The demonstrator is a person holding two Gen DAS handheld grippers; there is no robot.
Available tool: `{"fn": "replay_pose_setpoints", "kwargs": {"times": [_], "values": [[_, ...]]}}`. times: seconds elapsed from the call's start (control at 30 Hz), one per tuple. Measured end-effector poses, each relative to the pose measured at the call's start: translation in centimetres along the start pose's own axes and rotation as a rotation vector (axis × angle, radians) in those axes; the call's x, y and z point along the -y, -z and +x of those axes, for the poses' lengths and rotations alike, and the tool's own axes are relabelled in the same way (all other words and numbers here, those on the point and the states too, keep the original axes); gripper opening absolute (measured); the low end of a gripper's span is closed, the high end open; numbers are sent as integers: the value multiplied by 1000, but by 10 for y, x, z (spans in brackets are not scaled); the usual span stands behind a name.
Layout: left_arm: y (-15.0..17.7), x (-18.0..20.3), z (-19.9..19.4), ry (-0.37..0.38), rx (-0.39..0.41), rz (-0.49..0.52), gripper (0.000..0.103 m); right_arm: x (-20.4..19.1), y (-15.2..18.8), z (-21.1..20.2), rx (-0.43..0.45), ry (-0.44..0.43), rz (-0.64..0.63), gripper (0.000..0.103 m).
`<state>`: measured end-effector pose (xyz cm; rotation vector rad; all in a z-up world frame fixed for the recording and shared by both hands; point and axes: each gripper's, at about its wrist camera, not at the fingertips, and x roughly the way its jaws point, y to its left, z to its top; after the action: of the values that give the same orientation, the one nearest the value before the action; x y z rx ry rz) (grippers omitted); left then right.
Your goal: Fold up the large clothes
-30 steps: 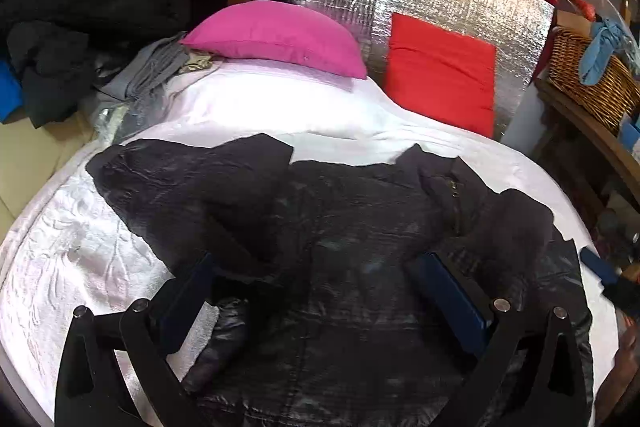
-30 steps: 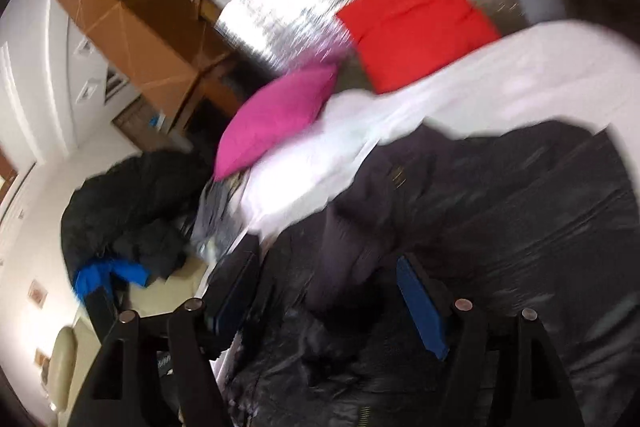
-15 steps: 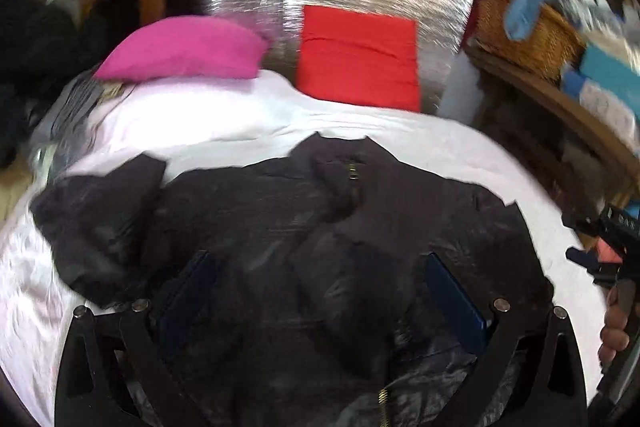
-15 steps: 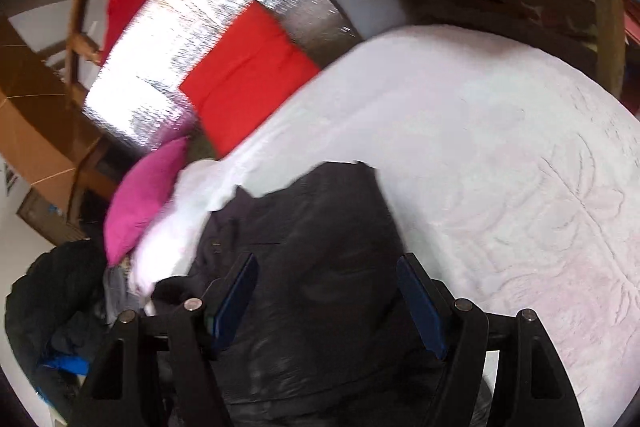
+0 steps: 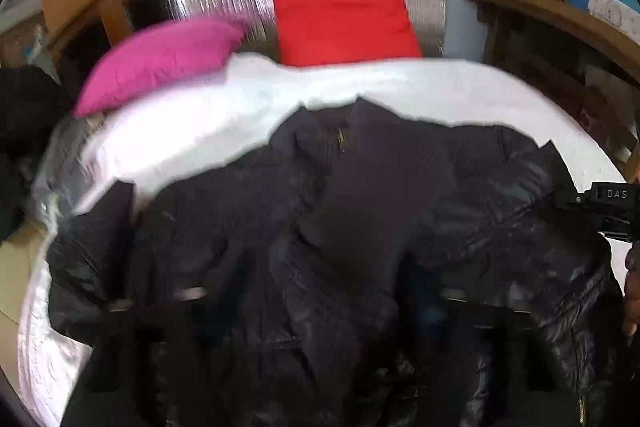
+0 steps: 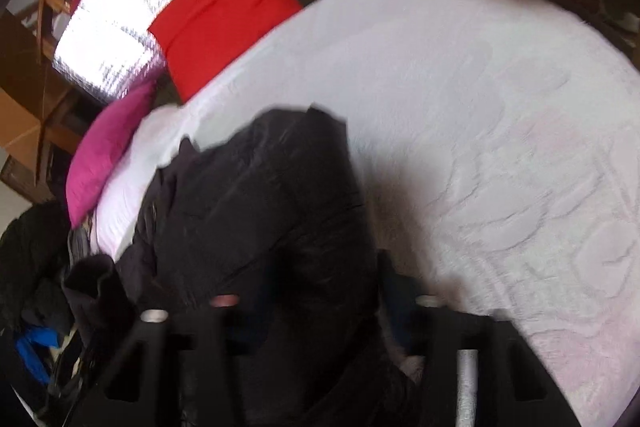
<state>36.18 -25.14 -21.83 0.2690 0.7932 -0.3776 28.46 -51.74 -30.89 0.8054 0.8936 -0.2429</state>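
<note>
**Left wrist view: a slippery jacket, bunched and blurred, with both grips hard to read**

In the left wrist view the black puffer jacket (image 5: 360, 227) lies spread across the white bed (image 5: 460, 87), collar and zip toward the pillows, one sleeve flopped over its middle and the fabric heaped in ridges near the camera. The left hand-held gripper (image 5: 320, 307) sits low in that heap; its fingers are smeared by motion and dark against dark cloth, so I cannot tell whether they are spread or pinching fabric. In the right wrist view the right hand-held gripper (image 6: 320, 307) stands at the jacket's edge, its fingers set apart with jacket cloth bulging between them; whether they bite it I cannot tell either.

The risks, as I judge them: the shiny shell may slide out of a shallow pinch, dropping a half-made fold. A grip taken in the heap may catch several layers and drag the whole garment instead of one panel. The loose sleeve may get trapped inside a fold, leaving a lump. A hard pull toward the pink pillow (image 5: 160, 55) and red cushion (image 5: 344, 15) may rumple the bed cover or push the jacket into them.
</note>
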Motion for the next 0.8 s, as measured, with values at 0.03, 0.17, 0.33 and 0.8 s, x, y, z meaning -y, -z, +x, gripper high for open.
{"fn": "replay_pose_setpoints", "kwargs": {"times": [0.03, 0.17, 0.33, 0.8], "values": [[1, -7, 3, 32, -23, -30, 41, -1, 2, 0, 2, 5, -6, 35], [2, -34, -7, 85, -3, -112, 29, -17, 4, -20, 75, 43, -71, 20], [4, -70, -30, 116, 44, -143, 29, -32, 4, -44, 170, 41, -97, 16], [59, -143, 10, 199, -218, -267, 73, -17, 2, -24, 68, 57, -4, 20]]}}
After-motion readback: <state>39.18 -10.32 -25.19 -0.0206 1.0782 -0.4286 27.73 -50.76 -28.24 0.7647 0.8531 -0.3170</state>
